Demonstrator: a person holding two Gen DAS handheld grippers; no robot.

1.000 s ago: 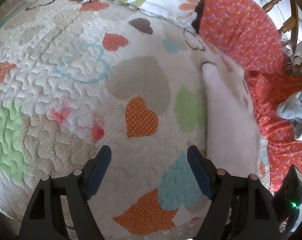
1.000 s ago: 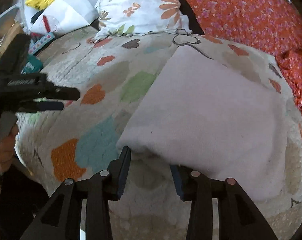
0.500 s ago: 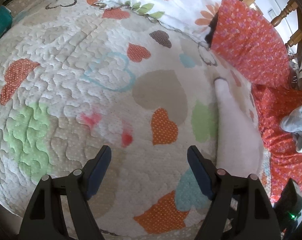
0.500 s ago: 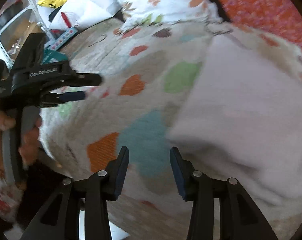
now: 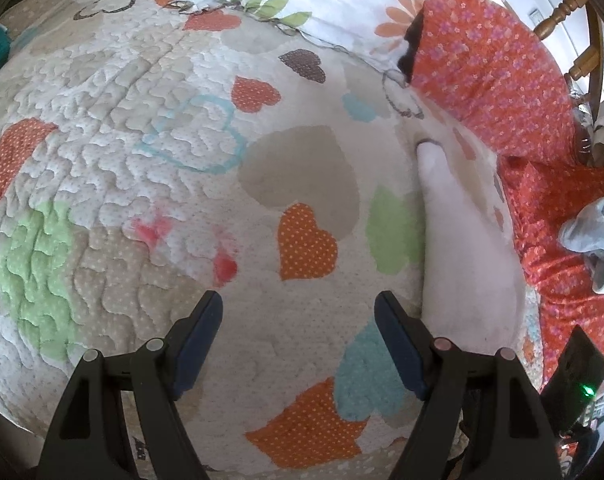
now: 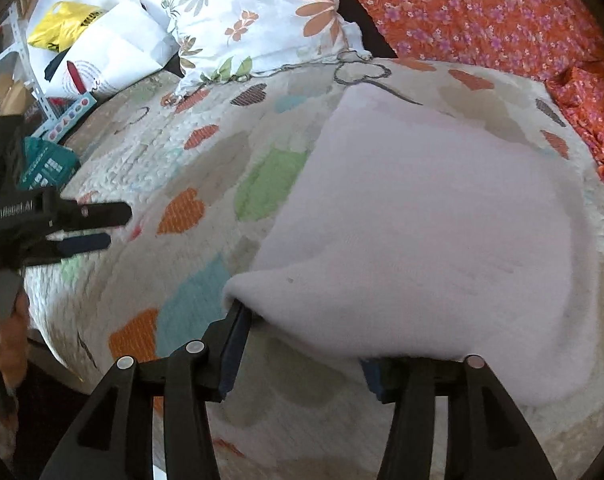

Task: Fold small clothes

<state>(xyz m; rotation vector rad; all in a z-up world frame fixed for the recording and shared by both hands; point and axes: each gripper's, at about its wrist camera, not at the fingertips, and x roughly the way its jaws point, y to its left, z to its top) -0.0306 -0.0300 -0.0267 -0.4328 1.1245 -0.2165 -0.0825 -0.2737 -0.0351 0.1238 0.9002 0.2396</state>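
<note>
R gripper (image 6: pixel 302 344) jaws just widened round white cloth (image 6: pixel 441 216) edge, not clamped; L gripper (image 5: pixel 298 340) wide, empty. Seat edge deep before closing.

Quilt (image 5: pixel 150 128): cream, with orange, green, teal and grey hearts; folded garment (image 6: pixel 441 216) on the quilt: plain white; pillow (image 6: pixel 262 12) beyond the quilt: white, orange flowers; bedsheet (image 5: pixel 497 72) beside the quilt: red, purple florets.

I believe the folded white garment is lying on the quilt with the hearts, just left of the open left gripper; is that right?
Not quite. In the left wrist view the white garment lies on the heart quilt to the right of the open left gripper, not the left. The rest holds.
</note>
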